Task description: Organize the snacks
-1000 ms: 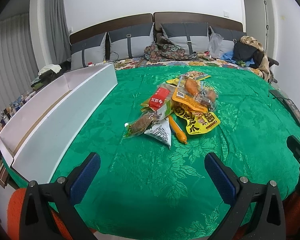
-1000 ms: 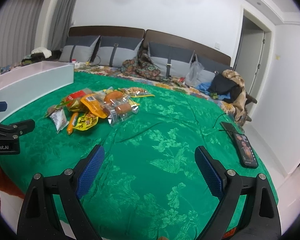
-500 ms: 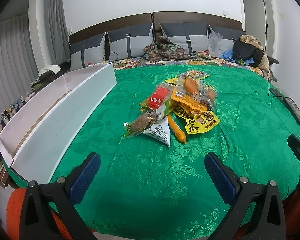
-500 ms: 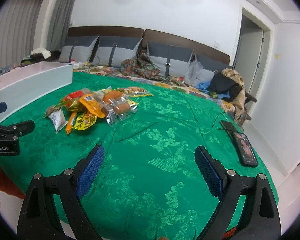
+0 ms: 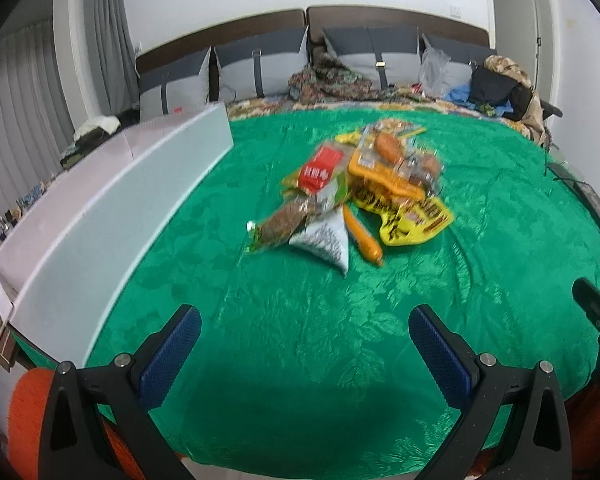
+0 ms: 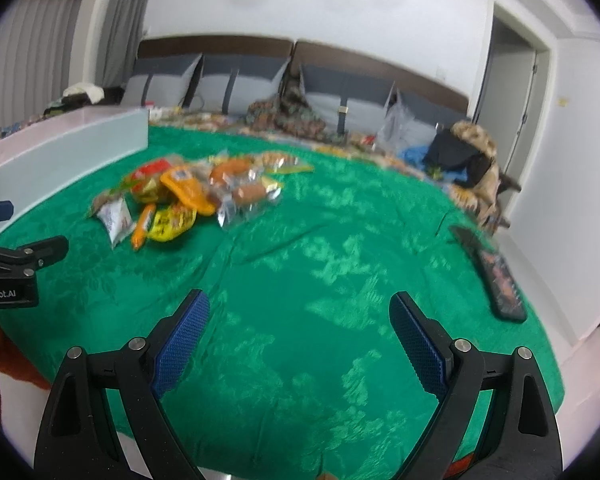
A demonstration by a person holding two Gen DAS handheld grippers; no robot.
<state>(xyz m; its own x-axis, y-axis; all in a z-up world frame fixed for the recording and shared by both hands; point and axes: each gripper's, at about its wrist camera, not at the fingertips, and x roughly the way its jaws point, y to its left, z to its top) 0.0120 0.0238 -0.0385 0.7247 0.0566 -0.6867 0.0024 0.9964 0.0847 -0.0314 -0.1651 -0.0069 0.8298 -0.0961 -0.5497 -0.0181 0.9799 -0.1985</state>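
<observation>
The left gripper [image 5: 304, 344] hovered over the near edge of the green cloth [image 5: 300, 332], jaws spread wide and empty. The right gripper [image 6: 300, 332] hung likewise, jaws wide apart with nothing between them. Both pointed toward the snacks [image 5: 360, 196], which lay well ahead in one loose heap at mid-cloth. This stance suited an approach: neither tool had yet reached a packet.

The heap held overlapping packets: a red pack [image 5: 320, 166] on top, a yellow bag [image 5: 416, 220] to the right, a white pouch [image 5: 326, 240] and an orange sausage [image 5: 362, 236] at the near edge. The near pieces lay partly free of the rest, so they were probably the easiest first picks.

A long white box [image 5: 112, 200] stood along the left side of the cloth, apart from the heap, open at the top. It was judged the likely destination.

The cloth was patterned and lightly creased. A phone [image 6: 500, 284] lay near its right edge. Behind stood a headboard with grey pillows [image 5: 260, 68], clothing piled to the right, curtains at left and a doorway at right. Both views were somewhat blurred.
</observation>
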